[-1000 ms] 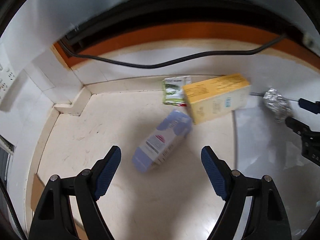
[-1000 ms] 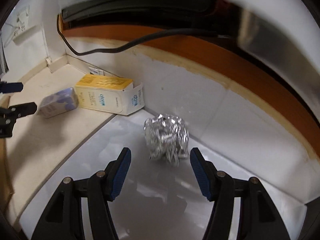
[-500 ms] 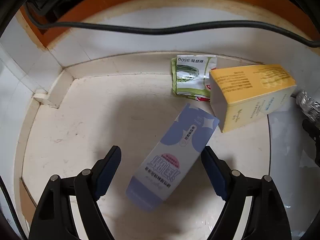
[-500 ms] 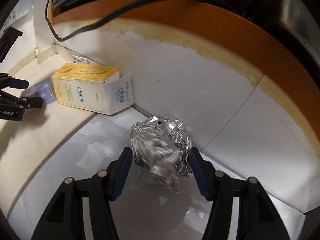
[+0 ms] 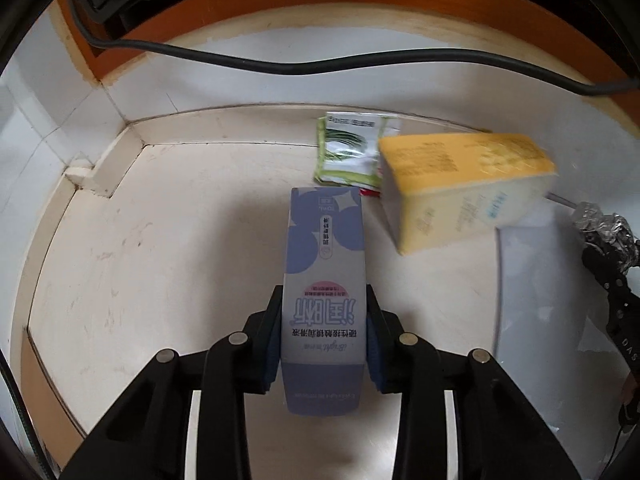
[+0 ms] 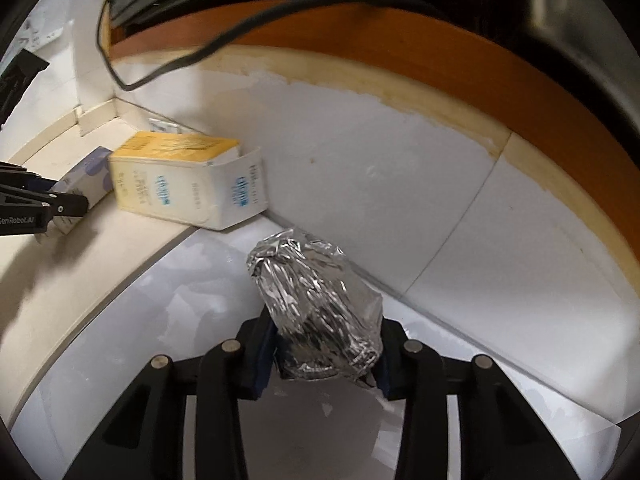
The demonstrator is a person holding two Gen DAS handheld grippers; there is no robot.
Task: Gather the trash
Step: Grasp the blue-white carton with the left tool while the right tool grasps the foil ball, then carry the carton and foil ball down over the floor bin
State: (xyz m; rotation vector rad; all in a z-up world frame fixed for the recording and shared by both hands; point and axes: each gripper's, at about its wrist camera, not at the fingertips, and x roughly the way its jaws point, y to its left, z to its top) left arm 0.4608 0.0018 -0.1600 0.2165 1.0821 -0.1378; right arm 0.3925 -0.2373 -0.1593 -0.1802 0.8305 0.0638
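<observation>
now, purple box [image 5: 324,280] lengthwise between left gripper [image 5: 323,344] pads, seemingly clamped

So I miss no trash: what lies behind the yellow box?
A green-and-white packet lies flat behind the yellow box, against the wall. The box covers the packet's right edge; anything more there is hidden.

The purple box [image 5: 324,300] is showing large upside-down Chinese characters reading 润晰, smaller Chinese lines too fine to read, and a script brand that looks like "iBright". At 9 o'clock in the right wrist view, the left gripper [image 6: 48,208] is carrying "enRobot.AI", cut off at the edge. At 3 o'clock in the left wrist view, the right gripper [image 5: 616,308] is showing "DAS". Print on the yellow box [image 6: 188,184] and green packet [image 5: 348,148] is staying illegible.
</observation>
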